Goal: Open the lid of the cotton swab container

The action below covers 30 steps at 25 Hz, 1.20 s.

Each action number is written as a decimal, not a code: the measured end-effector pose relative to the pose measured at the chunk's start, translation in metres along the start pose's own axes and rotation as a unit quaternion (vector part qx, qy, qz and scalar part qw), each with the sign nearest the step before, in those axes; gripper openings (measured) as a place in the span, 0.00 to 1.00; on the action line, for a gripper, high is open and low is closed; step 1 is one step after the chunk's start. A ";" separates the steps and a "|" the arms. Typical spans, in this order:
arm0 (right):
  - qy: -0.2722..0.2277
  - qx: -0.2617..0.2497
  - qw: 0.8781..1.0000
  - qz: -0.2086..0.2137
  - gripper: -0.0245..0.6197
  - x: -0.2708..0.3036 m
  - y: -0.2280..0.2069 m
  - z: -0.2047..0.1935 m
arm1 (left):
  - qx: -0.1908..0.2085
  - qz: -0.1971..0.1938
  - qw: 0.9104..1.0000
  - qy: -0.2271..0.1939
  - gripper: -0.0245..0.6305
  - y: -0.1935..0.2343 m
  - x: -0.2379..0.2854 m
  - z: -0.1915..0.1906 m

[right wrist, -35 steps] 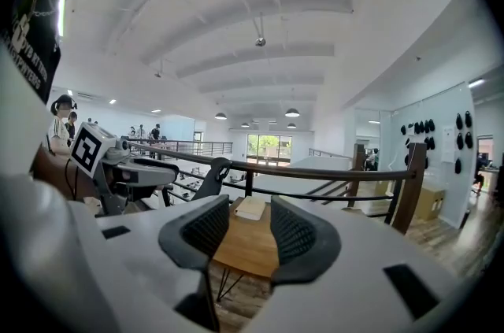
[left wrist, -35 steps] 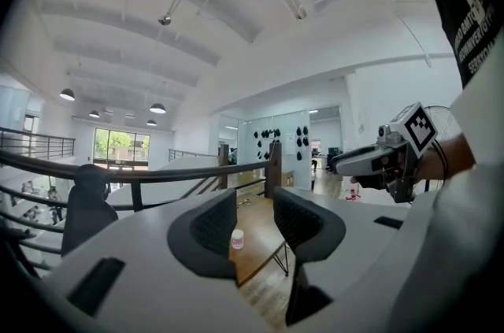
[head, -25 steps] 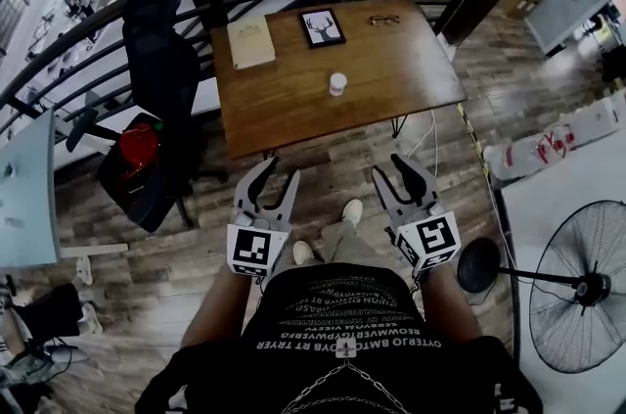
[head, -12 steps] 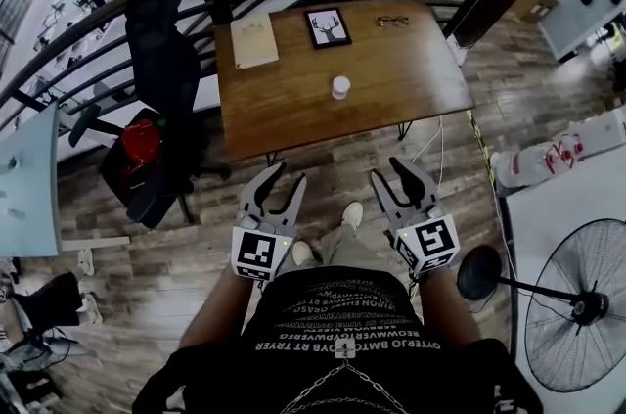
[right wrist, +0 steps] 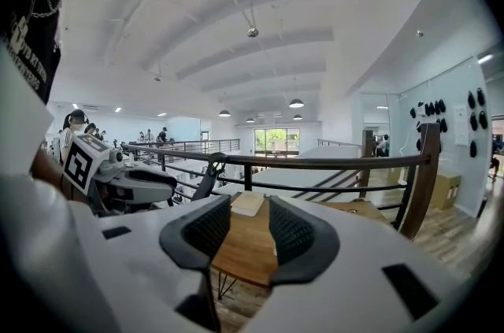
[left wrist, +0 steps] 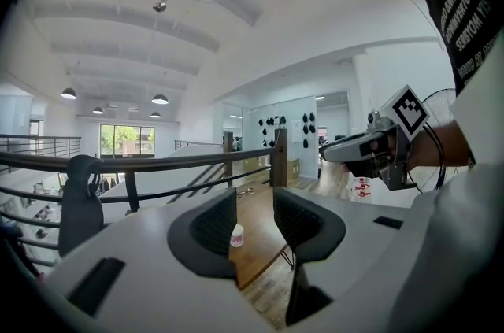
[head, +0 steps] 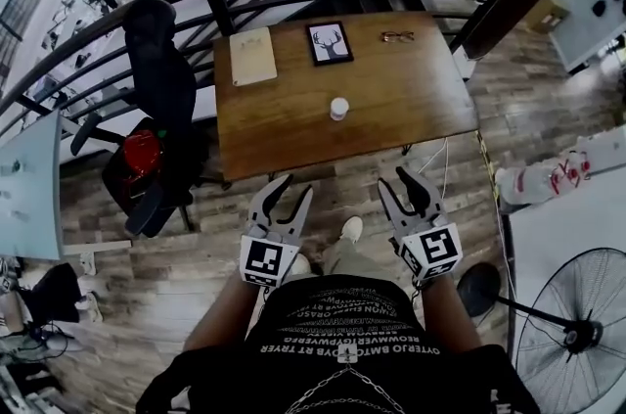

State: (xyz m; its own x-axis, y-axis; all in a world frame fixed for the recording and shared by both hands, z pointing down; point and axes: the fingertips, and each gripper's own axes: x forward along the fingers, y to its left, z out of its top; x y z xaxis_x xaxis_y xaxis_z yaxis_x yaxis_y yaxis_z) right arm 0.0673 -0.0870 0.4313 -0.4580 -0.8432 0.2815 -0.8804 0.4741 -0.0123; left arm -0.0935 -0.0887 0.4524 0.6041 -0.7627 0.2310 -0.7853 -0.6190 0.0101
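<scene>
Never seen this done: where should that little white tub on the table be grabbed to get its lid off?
Likely the round lower body of the tub, approached level from the near table edge: it stands upright, alone, so the top is left free.

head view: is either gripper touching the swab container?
No, the cotton swab container stands alone on the table, with the left gripper and right gripper short of its near edge.

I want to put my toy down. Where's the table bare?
The table is bare both sides of the tub: left, in front of the book; right, in front of the glasses. Far edge, with the frame, is crowded.
</scene>
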 end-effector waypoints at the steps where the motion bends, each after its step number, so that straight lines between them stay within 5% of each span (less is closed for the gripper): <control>1: 0.000 0.000 1.000 0.002 0.29 0.004 -0.006 0.000 | 0.000 0.003 1.000 0.000 0.29 0.001 0.007 0.001; 16: -0.005 -0.010 0.998 0.061 0.28 0.057 -0.113 0.016 | -0.016 0.073 0.997 -0.002 0.29 0.004 0.109 0.015; 30: 0.003 0.011 0.994 0.107 0.27 0.067 -0.147 -0.022 | -0.005 0.098 0.994 0.050 0.31 -0.008 0.160 -0.043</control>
State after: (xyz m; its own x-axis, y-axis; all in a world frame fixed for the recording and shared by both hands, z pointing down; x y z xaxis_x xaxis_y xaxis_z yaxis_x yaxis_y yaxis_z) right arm 0.1684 -0.2076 0.4729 -0.6345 -0.7223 0.2753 -0.7653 0.6369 -0.0930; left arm 0.0035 -0.1972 0.5311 0.4234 -0.8455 0.3254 -0.8881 -0.4583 -0.0351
